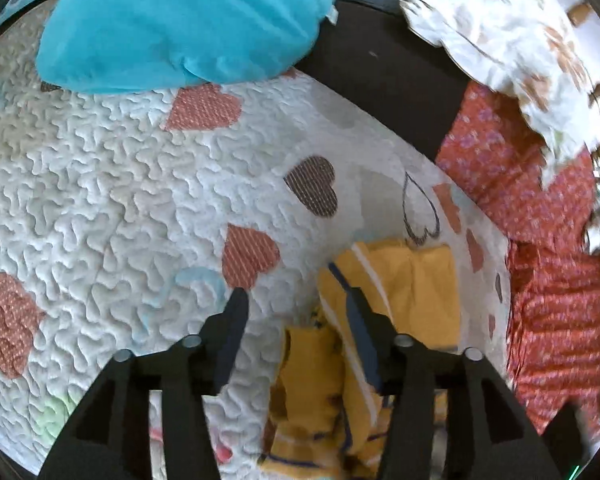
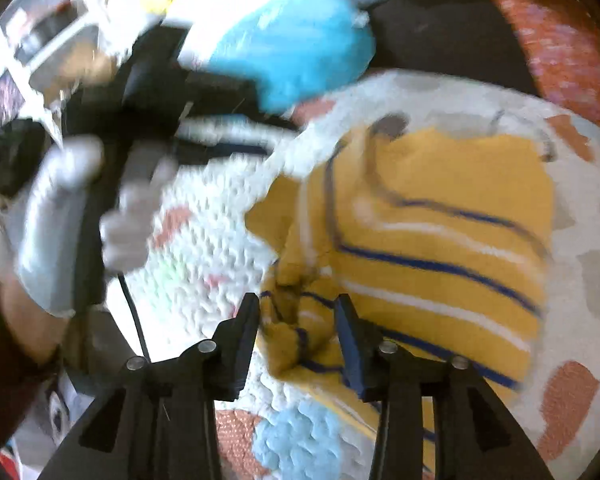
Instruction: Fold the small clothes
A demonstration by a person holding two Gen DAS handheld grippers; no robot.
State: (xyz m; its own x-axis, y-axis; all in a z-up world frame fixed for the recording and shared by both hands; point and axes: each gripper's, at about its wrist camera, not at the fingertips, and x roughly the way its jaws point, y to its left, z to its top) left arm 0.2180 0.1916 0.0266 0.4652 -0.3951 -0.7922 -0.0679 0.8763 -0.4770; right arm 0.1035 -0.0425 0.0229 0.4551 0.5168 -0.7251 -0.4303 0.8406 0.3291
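Yellow striped top down on the heart-print quilt, bunched, roughly folded, needing tidying; left gripper and right gripper both parted, clamping nothing; red floral garment and turquoise one unfolded.

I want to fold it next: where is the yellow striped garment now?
The yellow striped garment lies on the white heart quilt, just ahead of both tools, with red patterned cloth beyond the quilt's right edge.
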